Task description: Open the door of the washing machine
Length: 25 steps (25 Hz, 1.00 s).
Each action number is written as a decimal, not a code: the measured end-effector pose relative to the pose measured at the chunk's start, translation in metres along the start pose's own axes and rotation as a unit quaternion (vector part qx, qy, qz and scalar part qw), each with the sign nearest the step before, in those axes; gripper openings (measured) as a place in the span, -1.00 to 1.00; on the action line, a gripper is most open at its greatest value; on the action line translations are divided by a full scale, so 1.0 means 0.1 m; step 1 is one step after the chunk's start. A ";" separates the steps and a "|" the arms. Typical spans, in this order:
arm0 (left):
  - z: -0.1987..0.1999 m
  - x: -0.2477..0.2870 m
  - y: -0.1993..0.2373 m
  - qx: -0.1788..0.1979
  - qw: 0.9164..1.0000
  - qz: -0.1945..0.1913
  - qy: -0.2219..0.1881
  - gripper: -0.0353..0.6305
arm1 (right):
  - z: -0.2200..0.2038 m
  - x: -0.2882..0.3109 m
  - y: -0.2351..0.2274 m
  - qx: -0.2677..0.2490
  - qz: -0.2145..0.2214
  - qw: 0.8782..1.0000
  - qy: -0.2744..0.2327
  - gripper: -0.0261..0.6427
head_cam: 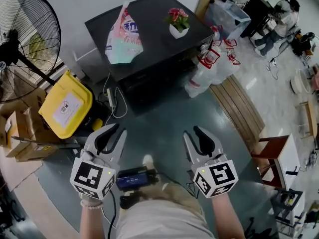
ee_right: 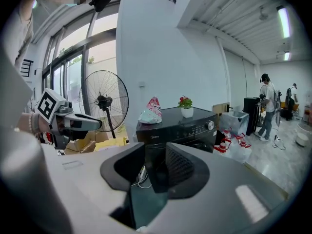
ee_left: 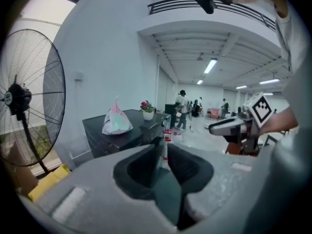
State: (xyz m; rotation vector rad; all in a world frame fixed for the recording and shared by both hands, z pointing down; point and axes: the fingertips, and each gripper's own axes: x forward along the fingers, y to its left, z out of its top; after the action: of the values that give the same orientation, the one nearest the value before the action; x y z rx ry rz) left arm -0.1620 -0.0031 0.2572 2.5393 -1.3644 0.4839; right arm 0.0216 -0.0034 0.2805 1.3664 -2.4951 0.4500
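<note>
- Washer (head_cam: 154, 44): black boxy cabinet with a glossy flat top, on the floor at 12 o'clock from both grippers and well apart from them. Its front edge runs 8-to-2 o'clock and the front face looks toward the person. The right gripper view shows a control strip w/ round dial (ee_right: 210, 125). The door can't be made out; it's prob. below the strip, behind the jaws.
- Fan (head_cam: 22, 39): round wire cage on a stand, at 10 o'clock.
- Bin (head_cam: 65, 103): yellow plastic w/ lid, at 9 o'clock of the washer.
- Left gripper (head_cam: 117, 131): grey, ribbed dark pads, jaws a narrow gap apart w/ nothing between them.
- Right gripper (head_cam: 192, 131): same build, jaws partly apart and empty, pointed at the washer front. Neither is clearly nearer, though the right looks better lined up.
- Bag (head_cam: 122, 36): crinkly plastic, on the washer top.
- Pot (head_cam: 178, 28): white, w/ red flowers, also on the washer top.
</note>
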 end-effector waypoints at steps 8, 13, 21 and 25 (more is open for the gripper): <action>-0.04 0.17 0.19 0.002 1.000 -0.025 0.005 -0.67 | 0.01 0.26 0.01 0.005 -0.008 1.000 0.006 -0.57; -0.10 0.24 0.26 0.004 1.000 -0.029 0.010 -0.67 | -0.01 0.35 0.01 0.008 -0.009 1.000 0.010 -0.57; -0.19 0.41 0.38 0.012 0.999 -0.042 0.019 -0.66 | -0.04 0.47 -0.03 0.009 -0.016 1.000 0.011 -0.57; -0.28 0.50 0.38 0.012 0.998 -0.050 0.024 -0.64 | -0.08 0.51 -0.04 0.003 -0.019 1.000 0.012 -0.57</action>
State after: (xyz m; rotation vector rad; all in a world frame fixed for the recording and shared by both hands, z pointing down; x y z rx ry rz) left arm -0.1736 -0.0523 0.3040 2.5826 -1.2154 0.5417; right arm -0.0010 -0.0411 0.3075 1.4002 -2.4460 0.4634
